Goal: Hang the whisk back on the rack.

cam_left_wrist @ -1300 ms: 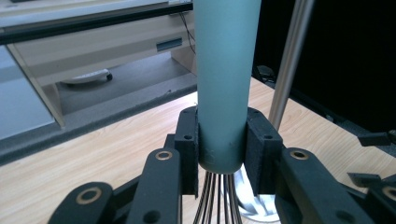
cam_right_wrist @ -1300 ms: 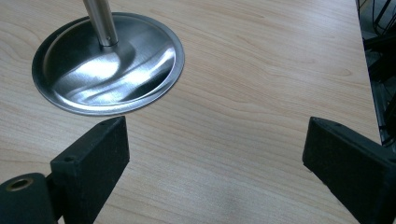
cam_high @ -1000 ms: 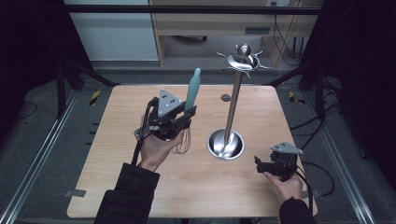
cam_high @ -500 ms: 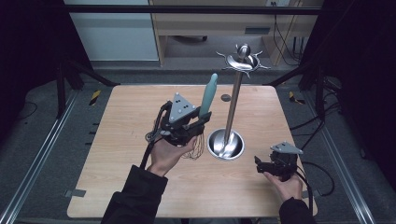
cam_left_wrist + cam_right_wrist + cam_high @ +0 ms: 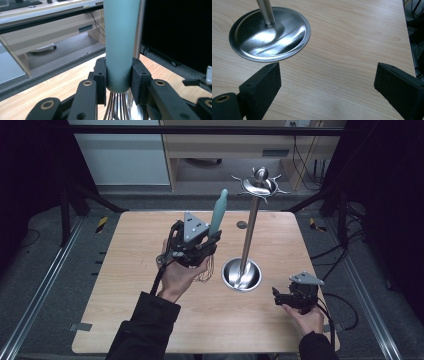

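My left gripper (image 5: pixel 212 239) is shut on the teal handle of a whisk (image 5: pixel 218 212), held above the table with the handle pointing up and slightly away. In the left gripper view both pads clamp the handle (image 5: pixel 119 45), and the whisk's wires (image 5: pixel 115 108) hang below. A steel stand (image 5: pixel 250 234) with a round base (image 5: pixel 242 275) and curved hooks at its top (image 5: pixel 260 185) rises just right of the whisk. My right gripper (image 5: pixel 278 296) rests open near the table's front right, its jaws wide apart (image 5: pixel 327 82) and facing the base (image 5: pixel 269 35).
A small dark round hole (image 5: pixel 242 225) sits in the wooden table (image 5: pixel 130 285) behind the stand. Cables (image 5: pixel 345 305) trail off the right edge. A wooden shelf unit (image 5: pixel 220 145) stands beyond the far edge, with metal rails on the floor at both sides.
My left gripper carried the whisk a little right toward the stand. The handle leaned right half a second ago and now stands more upright. The right gripper has not moved.
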Demonstrator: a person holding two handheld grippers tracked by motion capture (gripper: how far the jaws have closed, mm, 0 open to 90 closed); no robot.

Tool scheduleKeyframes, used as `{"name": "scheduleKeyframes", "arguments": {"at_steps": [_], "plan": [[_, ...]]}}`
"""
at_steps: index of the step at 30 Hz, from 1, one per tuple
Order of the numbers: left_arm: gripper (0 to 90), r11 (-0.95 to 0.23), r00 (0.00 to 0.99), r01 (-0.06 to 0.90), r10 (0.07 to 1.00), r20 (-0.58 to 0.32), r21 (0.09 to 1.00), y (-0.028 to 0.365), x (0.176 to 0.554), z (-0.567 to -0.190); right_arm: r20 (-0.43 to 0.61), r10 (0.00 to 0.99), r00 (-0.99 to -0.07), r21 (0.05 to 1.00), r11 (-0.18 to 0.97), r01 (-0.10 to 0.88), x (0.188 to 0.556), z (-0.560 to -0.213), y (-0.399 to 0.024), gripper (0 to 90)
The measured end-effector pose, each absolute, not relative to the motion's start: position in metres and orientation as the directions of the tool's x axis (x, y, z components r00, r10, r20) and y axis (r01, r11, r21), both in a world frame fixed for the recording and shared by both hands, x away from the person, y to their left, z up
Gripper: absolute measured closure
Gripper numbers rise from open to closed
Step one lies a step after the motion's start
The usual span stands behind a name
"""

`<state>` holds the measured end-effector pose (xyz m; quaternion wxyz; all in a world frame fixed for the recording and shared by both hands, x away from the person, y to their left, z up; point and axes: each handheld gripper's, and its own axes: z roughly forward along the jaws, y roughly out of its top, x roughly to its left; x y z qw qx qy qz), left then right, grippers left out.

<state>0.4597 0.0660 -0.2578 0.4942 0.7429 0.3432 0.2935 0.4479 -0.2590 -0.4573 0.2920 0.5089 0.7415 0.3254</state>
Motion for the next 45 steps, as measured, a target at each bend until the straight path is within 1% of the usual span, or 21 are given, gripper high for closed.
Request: {"name": "scheduleKeyframes", "arguments": {"at_steps": [10,14,21,24,26,28,29,34,45], "plan": [[69.2,-0.267,0.555,0.246,0.827,0.090,0.932,0.060,0.490,-0.250,-0.101,0.945,-0.312,0.779,0.270,0.566,0.449,-0.457,-0.260,7.5],[69.2,-0.265,0.563,0.248,0.822,0.084,0.932,0.057,0.502,-0.248,-0.091,0.947,-0.309,0.781,0.260,0.568,0.449,-0.458,-0.260,7.4],[69.3,-0.264,0.544,0.269,0.836,0.080,0.926,0.056,0.521,-0.254,-0.095,0.945,-0.313,0.782,0.266,0.564,0.448,-0.457,-0.260,7.4],[69.3,-0.260,0.542,0.258,0.836,0.083,0.931,0.056,0.527,-0.256,-0.093,0.946,-0.310,0.780,0.263,0.567,0.448,-0.457,-0.260,7.4],[69.3,-0.253,0.551,0.273,0.832,0.065,0.928,0.055,0.529,-0.257,-0.092,0.947,-0.309,0.780,0.261,0.569,0.448,-0.458,-0.260,7.4],[69.3,-0.265,0.537,0.256,0.839,0.091,0.930,0.054,0.532,-0.258,-0.093,0.946,-0.311,0.780,0.263,0.567,0.448,-0.457,-0.260,7.4],[69.3,-0.258,0.544,0.263,0.835,0.077,0.930,0.053,0.532,-0.258,-0.092,0.947,-0.309,0.780,0.261,0.568,0.448,-0.457,-0.260,7.4],[69.3,-0.256,0.549,0.239,0.831,0.087,0.937,0.051,0.533,-0.256,-0.095,0.945,-0.313,0.782,0.265,0.564,0.448,-0.457,-0.260,7.4],[69.3,-0.275,0.548,0.256,0.831,0.095,0.927,0.043,0.533,-0.253,-0.095,0.945,-0.312,0.782,0.265,0.564,0.448,-0.457,-0.261,7.4]]}}
